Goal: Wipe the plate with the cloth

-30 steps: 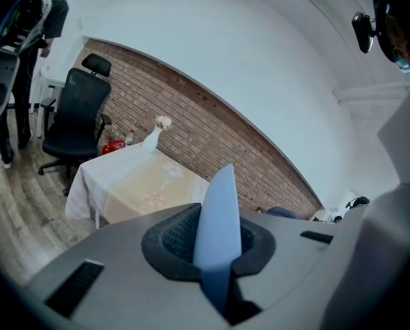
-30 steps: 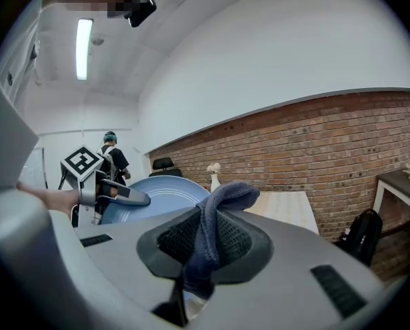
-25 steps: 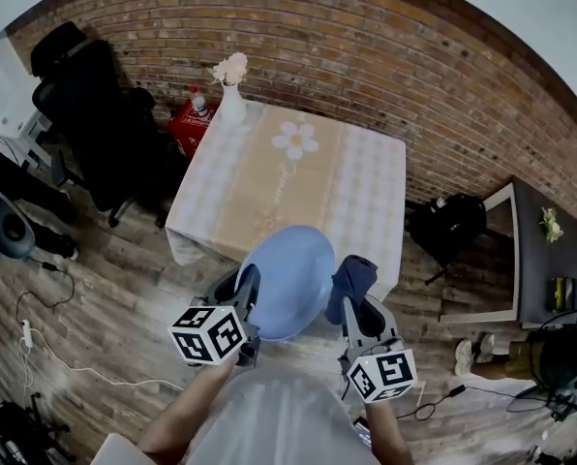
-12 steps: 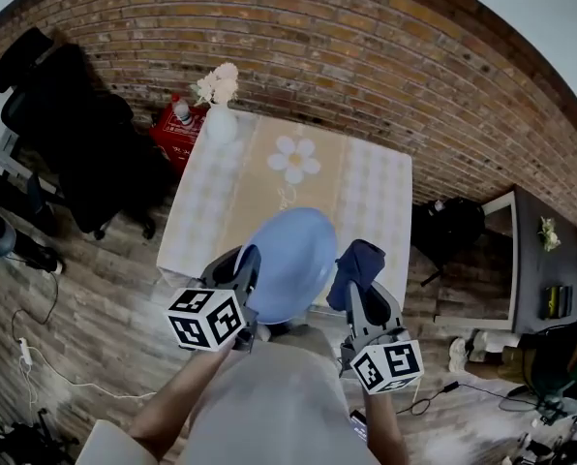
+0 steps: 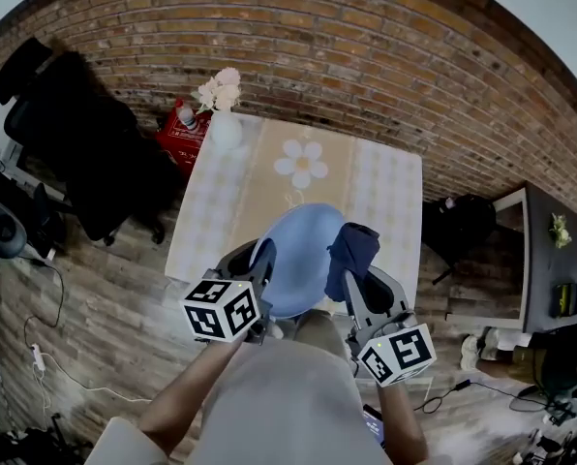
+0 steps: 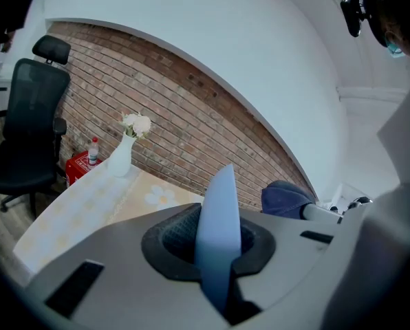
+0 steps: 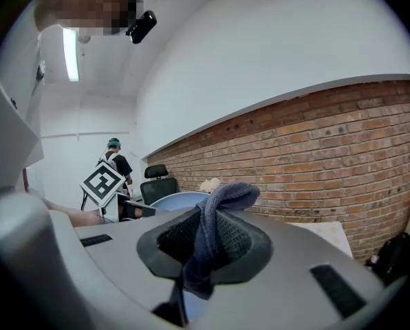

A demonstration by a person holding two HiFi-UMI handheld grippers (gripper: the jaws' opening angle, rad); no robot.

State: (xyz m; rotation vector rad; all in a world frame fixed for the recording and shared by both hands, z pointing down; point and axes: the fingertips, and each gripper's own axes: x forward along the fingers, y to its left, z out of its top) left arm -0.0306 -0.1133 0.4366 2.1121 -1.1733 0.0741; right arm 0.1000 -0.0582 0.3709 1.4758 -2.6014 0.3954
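A light blue plate [image 5: 303, 255] is held up in the air over the near edge of the table, and my left gripper [image 5: 260, 264] is shut on its left rim. In the left gripper view the plate [image 6: 219, 232] stands edge-on between the jaws. My right gripper [image 5: 351, 277] is shut on a dark blue cloth [image 5: 352, 253], which touches the plate's right side. The cloth [image 7: 215, 236] hangs bunched from the jaws in the right gripper view, with the plate [image 7: 170, 199] behind it.
A table [image 5: 366, 187] with a checked cloth and a flower print stands against a brick wall. A white vase with flowers [image 5: 224, 114] is on its far left corner. A black office chair [image 5: 85, 153] stands to the left, a red box [image 5: 187, 134] behind the table, a dark desk [image 5: 550, 260] at right.
Both grippers, with plate and cloth, have shifted slightly right and up in the view. The cloth has come closer to the plate's right rim. The camera has moved toward the table.
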